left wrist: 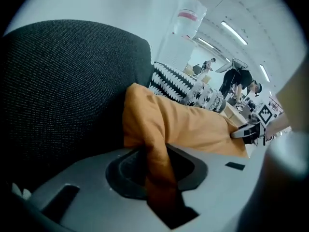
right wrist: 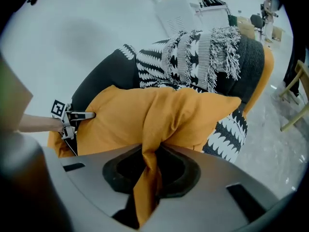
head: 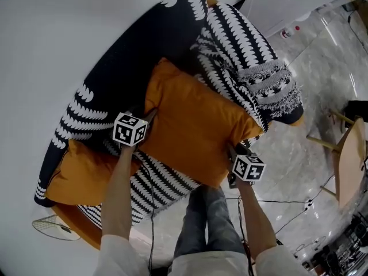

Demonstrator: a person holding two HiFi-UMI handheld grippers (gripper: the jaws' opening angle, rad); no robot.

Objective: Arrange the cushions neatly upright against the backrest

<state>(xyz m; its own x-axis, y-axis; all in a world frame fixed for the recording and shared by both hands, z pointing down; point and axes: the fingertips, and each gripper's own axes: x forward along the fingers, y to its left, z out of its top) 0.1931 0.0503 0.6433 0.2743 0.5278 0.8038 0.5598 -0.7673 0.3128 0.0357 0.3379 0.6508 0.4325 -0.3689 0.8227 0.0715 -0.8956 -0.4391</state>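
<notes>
The orange cushion (head: 195,125) leaned on the sofa's dark backrest (head: 118,76), one corner clamped in the left gripper (left wrist: 157,166), another in the right gripper (right wrist: 147,175). A patterned throw (head: 241,45) hid the backrest's far end.

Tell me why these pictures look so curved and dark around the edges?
Head view: wide lens bows the sofa, glossy floor reflects light. Left gripper view: black rounded corners, ceiling lights blown bright, near foreground blurred. Right gripper view: same dark rim, orange cushion sharp.
</notes>
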